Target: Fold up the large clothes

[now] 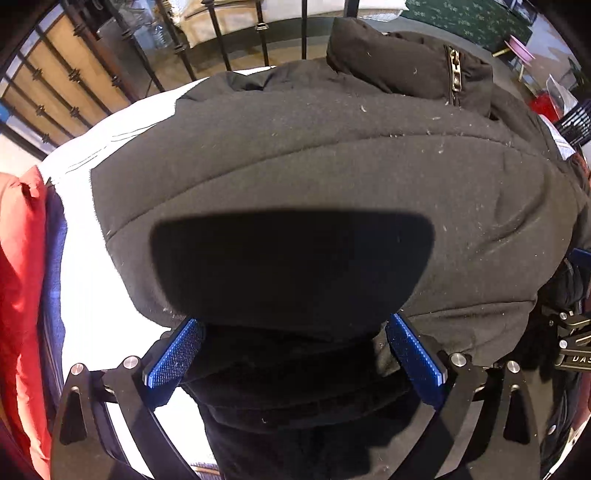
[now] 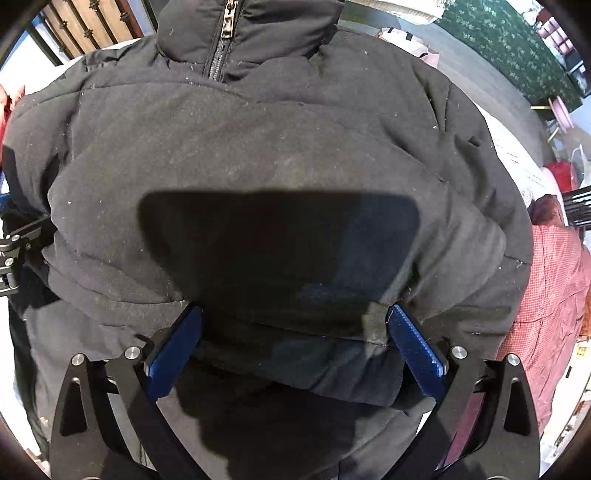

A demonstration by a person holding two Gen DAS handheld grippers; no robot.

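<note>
Left wrist view showed you one black padded jacket (image 1: 314, 166), laid across a white sheet (image 1: 96, 147) on what looked like a bed with a black iron rail (image 1: 177, 48) at its far side. One zip (image 1: 455, 74) ran up the jacket's collar. To the left lay one red garment (image 1: 22, 277) over a strip of blue cloth (image 1: 53, 258). Your left claw (image 1: 295, 354) stood spread wide, its two blue fingers (image 1: 173, 358) straddling a folded edge of the jacket; whether the pads pressed on the cloth could not be told. At the right edge a piece of your other tool showed the letters "DAS" (image 1: 580, 358), cut off by the frame.

From the right wrist view, the same jacket (image 2: 258, 140) filled nearly everything, collar and zip (image 2: 225, 29) at the top. Your right claw (image 2: 295, 347) was also spread wide, with a thick roll of the jacket's hem lying between its two blue fingers (image 2: 417, 350) and reaching close to both pads. One reddish checked garment (image 2: 554, 295) lay to the right, and one green patterned rug (image 2: 517, 48) lay on the floor beyond.
</note>
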